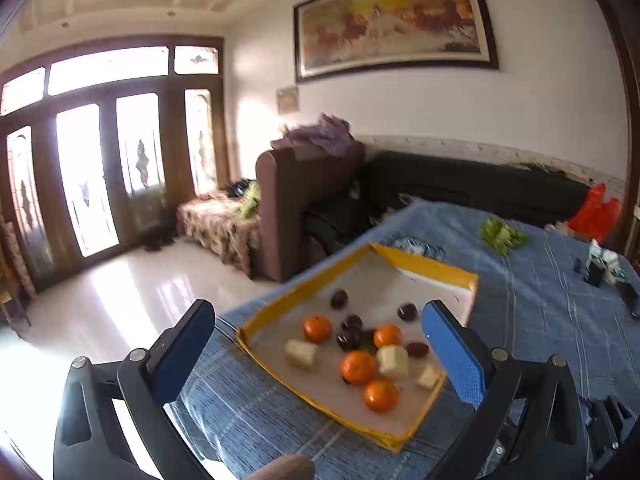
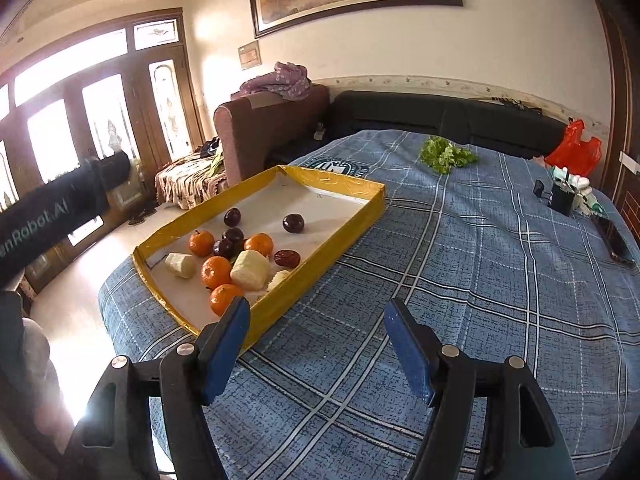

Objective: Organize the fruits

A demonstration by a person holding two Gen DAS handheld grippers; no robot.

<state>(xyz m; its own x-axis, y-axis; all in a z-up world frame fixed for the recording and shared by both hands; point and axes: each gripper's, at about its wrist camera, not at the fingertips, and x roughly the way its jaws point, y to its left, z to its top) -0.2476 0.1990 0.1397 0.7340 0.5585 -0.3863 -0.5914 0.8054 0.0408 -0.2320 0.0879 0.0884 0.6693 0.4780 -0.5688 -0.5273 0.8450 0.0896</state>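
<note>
My left gripper [image 1: 320,344] hangs above the near end of the yellow-rimmed tray [image 1: 276,300], its blue pads spread wide with nothing between them; through that gap I see the fruit lying on the tray floor below. The tray rests on a blue plaid cloth [image 2: 460,280] covering the table. Four oranges [image 2: 216,272] cluster at the tray's near end, mixed with pale peeled pieces [image 2: 250,270] and a reddish date [image 2: 287,258]; dark plums [image 2: 293,223] lie just behind them, toward the tray's middle. My right gripper [image 2: 320,344] hovers over bare cloth, just beside the tray's near right corner, jaws parted and empty; its left pad overlaps the nearest orange in view, though it is clear of it. A leafy green bunch [image 2: 446,154] lies well apart, at the far side.
</note>
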